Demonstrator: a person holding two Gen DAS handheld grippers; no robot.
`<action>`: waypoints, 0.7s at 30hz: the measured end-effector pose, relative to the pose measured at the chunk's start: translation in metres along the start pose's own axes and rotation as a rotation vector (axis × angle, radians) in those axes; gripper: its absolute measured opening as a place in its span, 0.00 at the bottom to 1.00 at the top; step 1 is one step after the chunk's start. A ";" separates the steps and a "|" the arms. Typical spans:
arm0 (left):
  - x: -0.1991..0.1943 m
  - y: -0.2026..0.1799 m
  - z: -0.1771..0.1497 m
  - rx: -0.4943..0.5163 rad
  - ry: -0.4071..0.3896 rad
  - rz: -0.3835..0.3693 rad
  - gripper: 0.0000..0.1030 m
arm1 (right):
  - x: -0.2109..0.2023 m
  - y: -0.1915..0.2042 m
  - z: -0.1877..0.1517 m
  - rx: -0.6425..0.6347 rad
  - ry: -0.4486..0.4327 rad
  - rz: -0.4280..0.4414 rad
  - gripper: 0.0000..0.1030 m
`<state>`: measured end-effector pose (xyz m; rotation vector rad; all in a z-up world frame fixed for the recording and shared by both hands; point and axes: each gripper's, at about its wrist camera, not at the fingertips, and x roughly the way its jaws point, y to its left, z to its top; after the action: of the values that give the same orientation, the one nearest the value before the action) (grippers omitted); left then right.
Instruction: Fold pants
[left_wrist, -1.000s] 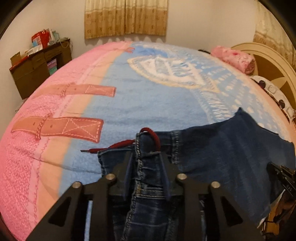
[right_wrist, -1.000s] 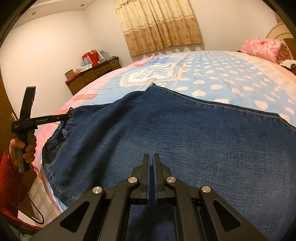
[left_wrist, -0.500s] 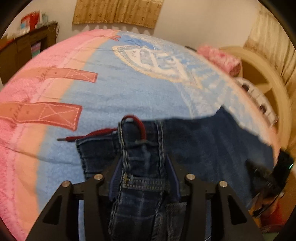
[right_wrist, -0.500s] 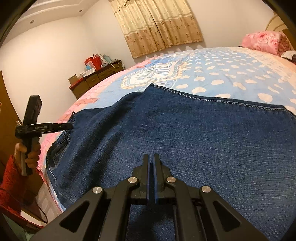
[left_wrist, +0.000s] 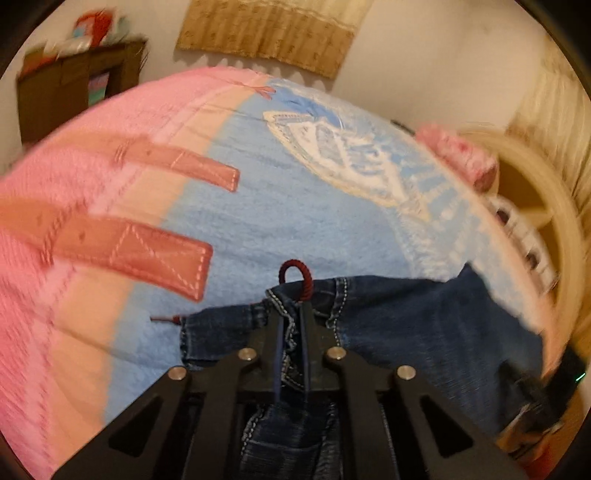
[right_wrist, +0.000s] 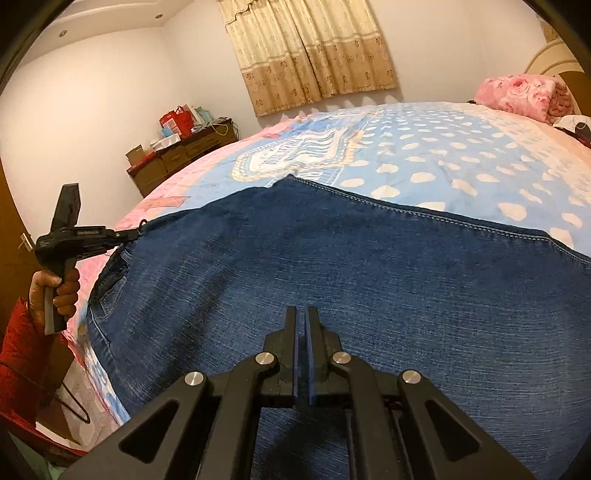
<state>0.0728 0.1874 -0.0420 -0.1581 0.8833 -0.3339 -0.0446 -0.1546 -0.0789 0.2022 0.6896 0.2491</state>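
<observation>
- Jeans spread across the bed, near edge.
- Left tool narrowed since a second ago, now pinching waistband by the red drawstring: fold lift likely imminent.
- Right tool pressed together, unchanged; denim between not discernible.

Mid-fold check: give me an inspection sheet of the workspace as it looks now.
Surface: bed, blue and pink blanket.
Job's things: jeans spread on bed; red drawstring at waistband.
Clutter: pink pillow by headboard.
Grippers: left gripper shut on jeans waistband; right gripper shut on jeans.
Cables: black cable below the left hand.
Surroundings: curtains, dresser with boxes.
</observation>
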 end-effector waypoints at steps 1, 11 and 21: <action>0.001 -0.005 0.002 0.061 -0.006 0.041 0.12 | -0.001 0.003 0.000 -0.003 -0.008 0.009 0.03; -0.002 -0.028 0.008 0.345 0.036 0.170 0.21 | 0.033 0.071 -0.033 -0.204 0.015 0.281 0.05; -0.094 -0.012 -0.023 0.086 -0.212 0.263 0.85 | -0.004 0.067 -0.031 -0.232 -0.001 0.374 0.21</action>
<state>-0.0032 0.2091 0.0158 0.0035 0.6685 -0.1059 -0.0780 -0.0887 -0.0823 0.1078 0.6129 0.6828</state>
